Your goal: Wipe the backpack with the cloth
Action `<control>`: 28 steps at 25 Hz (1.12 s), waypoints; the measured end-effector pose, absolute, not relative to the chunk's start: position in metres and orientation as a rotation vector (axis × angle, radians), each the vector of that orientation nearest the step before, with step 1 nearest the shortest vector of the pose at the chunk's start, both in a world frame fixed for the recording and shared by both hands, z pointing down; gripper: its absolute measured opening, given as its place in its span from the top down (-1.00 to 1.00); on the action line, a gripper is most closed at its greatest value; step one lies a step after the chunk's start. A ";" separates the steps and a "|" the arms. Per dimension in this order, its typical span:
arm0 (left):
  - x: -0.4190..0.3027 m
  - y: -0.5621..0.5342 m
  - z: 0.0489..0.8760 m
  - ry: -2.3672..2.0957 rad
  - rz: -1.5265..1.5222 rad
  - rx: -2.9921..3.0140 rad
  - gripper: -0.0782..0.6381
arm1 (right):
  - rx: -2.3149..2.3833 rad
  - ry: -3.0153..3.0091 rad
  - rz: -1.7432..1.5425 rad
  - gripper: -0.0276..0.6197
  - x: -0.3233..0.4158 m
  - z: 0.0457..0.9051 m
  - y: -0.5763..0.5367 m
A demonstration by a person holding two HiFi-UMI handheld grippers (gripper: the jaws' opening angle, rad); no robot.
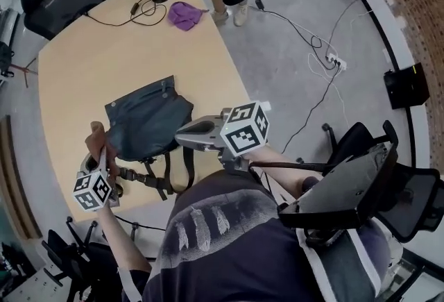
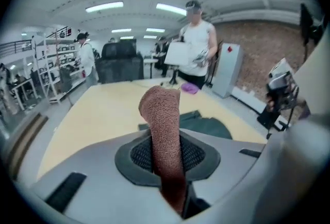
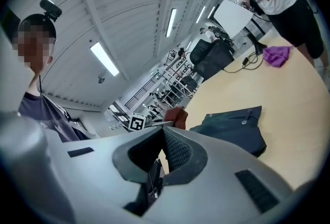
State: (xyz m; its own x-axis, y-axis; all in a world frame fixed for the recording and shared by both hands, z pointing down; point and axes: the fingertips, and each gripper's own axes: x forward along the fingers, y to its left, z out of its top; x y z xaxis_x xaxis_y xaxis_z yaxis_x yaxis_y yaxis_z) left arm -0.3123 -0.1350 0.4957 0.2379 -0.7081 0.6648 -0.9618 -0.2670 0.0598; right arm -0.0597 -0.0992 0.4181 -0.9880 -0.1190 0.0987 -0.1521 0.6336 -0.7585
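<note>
Left claw: the left claw (image 1: 99, 155) was clenched on the cloth (image 1: 96, 134). In its own view the rust-brown strip (image 2: 161, 109) stood up out of the pinched pads and curled over at the top.

Right claw: the right claw (image 1: 187, 134) was parted a little with nothing between the pads. Its own view showed an empty dark wedge at the tips (image 3: 160, 133).

Backpack: the dark backpack (image 1: 149, 120) lay flat on the tabletop (image 1: 76, 64), flap end away from the person. Its straps (image 1: 166, 172) trailed back toward the near edge.

Key relation: the backpack lay ahead of the left claw and to its right, with the cloth just beside the bag's left edge. Whether cloth and fabric touched could not be told.

Long axis: the bag ran roughly from the near edge toward the far side, tilted slightly left.

Nearer arm: both claws flanked the bag, the right one at its near right corner.

Judgement: wiping would call for carrying the cloth rightward onto the bag, while the free right claw looked placed to steady it.
</note>
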 end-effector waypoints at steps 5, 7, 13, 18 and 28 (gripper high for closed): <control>-0.202 -0.129 0.402 -1.422 0.362 2.440 0.56 | 0.102 -2.899 1.254 0.91 -0.053 0.394 -0.094; -0.178 -0.119 0.382 -1.403 0.323 2.512 0.56 | 0.056 -2.920 1.219 0.91 -0.053 0.389 -0.092; -0.166 -0.094 0.379 -1.371 0.329 2.566 0.56 | 0.019 -2.958 1.125 0.91 -0.067 0.380 -0.080; -0.181 -0.065 0.389 -1.342 0.298 2.574 0.56 | 0.029 -2.962 1.061 0.91 -0.091 0.373 -0.055; -0.249 0.023 0.417 -1.183 0.108 2.568 0.56 | 0.082 -2.911 1.026 0.91 -0.192 0.375 0.033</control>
State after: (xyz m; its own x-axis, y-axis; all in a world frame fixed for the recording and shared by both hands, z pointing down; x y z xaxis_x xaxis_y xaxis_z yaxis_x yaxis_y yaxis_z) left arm -0.2490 0.0228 0.4175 0.6558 -0.7291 0.1958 -0.7525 -0.6103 0.2476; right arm -0.1920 0.0325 0.3752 -0.9971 -0.0324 0.0683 -0.0680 0.7781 -0.6244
